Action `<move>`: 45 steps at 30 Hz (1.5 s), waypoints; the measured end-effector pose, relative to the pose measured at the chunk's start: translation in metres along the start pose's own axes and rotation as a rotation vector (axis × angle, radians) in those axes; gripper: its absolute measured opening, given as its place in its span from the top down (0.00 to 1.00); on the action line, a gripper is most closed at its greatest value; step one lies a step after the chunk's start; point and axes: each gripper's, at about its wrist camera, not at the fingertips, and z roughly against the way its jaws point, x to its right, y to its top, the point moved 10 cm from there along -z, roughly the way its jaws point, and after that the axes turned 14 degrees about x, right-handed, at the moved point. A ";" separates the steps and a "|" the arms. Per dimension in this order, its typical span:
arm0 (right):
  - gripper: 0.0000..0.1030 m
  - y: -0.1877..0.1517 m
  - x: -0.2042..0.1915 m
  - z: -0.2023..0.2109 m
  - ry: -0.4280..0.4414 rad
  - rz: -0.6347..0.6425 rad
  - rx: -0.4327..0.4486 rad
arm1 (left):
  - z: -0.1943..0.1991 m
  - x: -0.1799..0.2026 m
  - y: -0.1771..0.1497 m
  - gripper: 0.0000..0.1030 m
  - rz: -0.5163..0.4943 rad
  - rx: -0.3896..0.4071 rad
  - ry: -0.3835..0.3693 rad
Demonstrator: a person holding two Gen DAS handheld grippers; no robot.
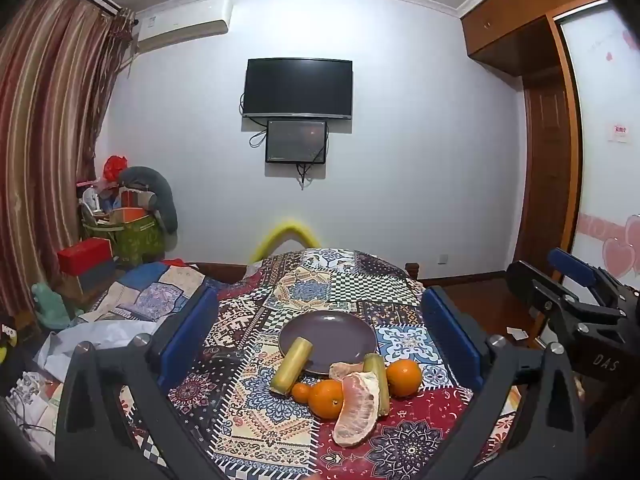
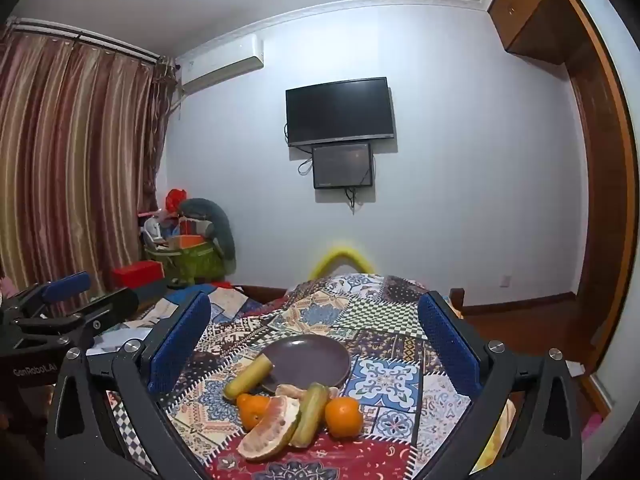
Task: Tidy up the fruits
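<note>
You have bare patterned cloth on the surface (image 1: 256,412) in the lower left of the left wrist frame, open for an approach. Dead centre, the fruit blocks you: the pomelo wedge (image 1: 357,410) leans against an orange (image 1: 328,398), with a sugarcane piece (image 1: 291,366) lying over the rim of the purple plate (image 1: 332,336). The plate's far half is bare. At the right edge, the right gripper (image 1: 568,292) stands well apart from the pile.

Left gripper (image 1: 320,336) gapes wide over plate (image 1: 340,332) and oranges (image 1: 403,377) (nothing held).
</note>
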 end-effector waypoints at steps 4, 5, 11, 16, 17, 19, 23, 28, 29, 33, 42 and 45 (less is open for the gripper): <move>0.00 -0.001 -0.001 0.000 0.005 -0.008 -0.011 | 0.000 0.000 0.000 0.00 -0.012 0.001 0.003; 0.00 -0.001 -0.002 0.001 0.006 -0.010 -0.013 | 0.000 0.000 0.000 0.00 -0.012 0.002 0.006; 0.00 0.003 -0.006 0.011 0.003 0.016 0.017 | -0.005 0.004 0.002 0.00 -0.013 0.014 0.010; 0.00 0.006 -0.009 0.010 0.000 0.020 0.016 | -0.001 0.003 0.002 0.00 -0.012 0.024 0.005; 0.00 0.006 -0.009 0.009 0.000 0.020 0.016 | -0.001 0.003 0.002 0.00 -0.012 0.023 0.005; 0.00 0.006 -0.007 0.011 0.001 0.020 0.016 | -0.001 0.003 0.003 0.00 -0.008 0.024 0.003; 0.00 0.006 -0.006 0.011 0.001 0.015 0.018 | -0.001 0.004 0.005 0.00 -0.010 0.029 0.004; 0.00 0.008 -0.007 0.010 0.005 0.015 0.018 | -0.001 0.004 0.007 0.00 -0.007 0.032 0.000; 0.00 0.008 -0.008 0.010 0.006 0.016 0.018 | -0.001 0.005 0.007 0.00 -0.006 0.034 -0.001; 0.00 0.008 -0.008 0.010 0.006 0.017 0.017 | 0.000 0.006 0.008 0.00 -0.005 0.038 -0.005; 0.00 0.010 -0.012 0.011 0.010 0.019 0.017 | 0.004 0.007 0.008 0.00 -0.007 0.048 -0.010; 0.00 0.010 -0.012 0.012 0.009 0.018 0.019 | 0.004 0.007 0.008 0.00 -0.005 0.048 -0.010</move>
